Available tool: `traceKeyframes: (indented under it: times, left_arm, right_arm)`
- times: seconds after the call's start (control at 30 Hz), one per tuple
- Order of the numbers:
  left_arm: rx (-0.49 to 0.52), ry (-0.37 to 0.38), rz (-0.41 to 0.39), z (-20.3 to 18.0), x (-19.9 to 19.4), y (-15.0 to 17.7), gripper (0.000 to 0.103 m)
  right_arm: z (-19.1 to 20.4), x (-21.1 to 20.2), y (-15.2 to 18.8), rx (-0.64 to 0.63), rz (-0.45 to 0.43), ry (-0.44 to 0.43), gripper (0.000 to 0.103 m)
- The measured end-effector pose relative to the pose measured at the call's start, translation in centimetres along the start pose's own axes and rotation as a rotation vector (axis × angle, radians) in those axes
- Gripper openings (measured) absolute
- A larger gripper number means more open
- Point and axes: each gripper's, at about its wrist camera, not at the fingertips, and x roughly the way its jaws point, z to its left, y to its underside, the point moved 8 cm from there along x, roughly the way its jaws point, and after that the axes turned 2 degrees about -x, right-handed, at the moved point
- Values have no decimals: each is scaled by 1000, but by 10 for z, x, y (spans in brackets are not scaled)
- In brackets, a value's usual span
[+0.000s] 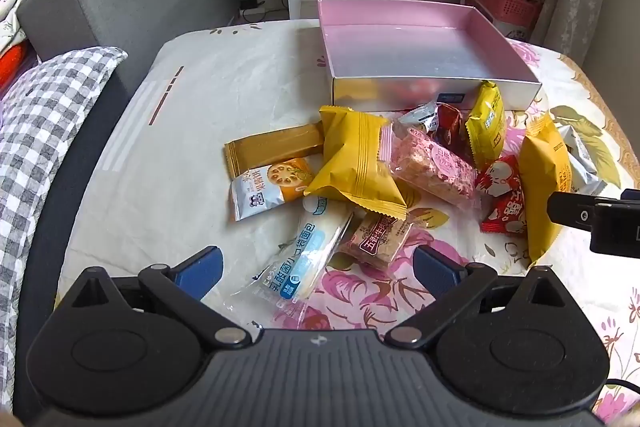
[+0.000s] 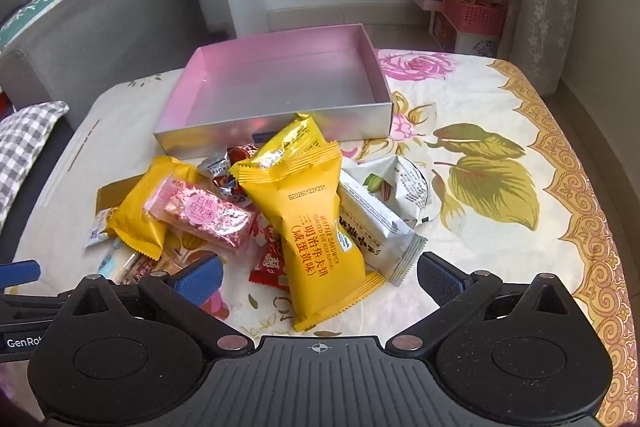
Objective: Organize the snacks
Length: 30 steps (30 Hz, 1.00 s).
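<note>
- Left gripper (image 1: 316,269): jaws spread wide, holding nothing. A clear bread pack (image 1: 296,255) with blue print lies on the cloth between the two blue pads (image 1: 200,271), its near end reaching down towards the gripper body; neither pad touches it.
- Just past that pack sits a brown-labelled bar (image 1: 380,237), and beyond it a yellow pouch (image 1: 356,163) lies tilted over a gold bar (image 1: 276,145) and a lotus-root crisp pack (image 1: 268,189).
- Right gripper (image 2: 320,277): jaws equally wide, nothing gripped. The big yellow waffle pack (image 2: 316,227) lies lengthwise between the pads, its near end just ahead of the body, clear of both pads.
- To its right a white nut pack (image 2: 376,227) lies just beside it; to its left, a pink bar (image 2: 200,215) rests on another yellow pouch, with red candies (image 2: 272,263) near the left pad.
- The snack heap sits on the flowered tabletop (image 2: 480,187) against the near wall of an open pink-lined box (image 2: 280,83), which holds nothing.
</note>
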Motion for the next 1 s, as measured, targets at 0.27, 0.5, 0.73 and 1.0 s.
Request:
traceKeyframes:
  times: [0.27,0.5,0.73,1.0]
  left_arm:
    - [0,2,-8,-1,0,-1,102]
    - [3,-10,-26,2,-7,-4,102]
    - [3,-9,-28,2,-7,-4,102]
    - [6,-6,-29,1,-7,-3,102]
  right_arm:
    - [3,-3,2,-10,-9,2,103]
    - [7,-6,2,-35,-18,4,103]
    - [5,-6,2,-37,-22,8,103]
    - [6,-5,3,-38,-22,8,103]
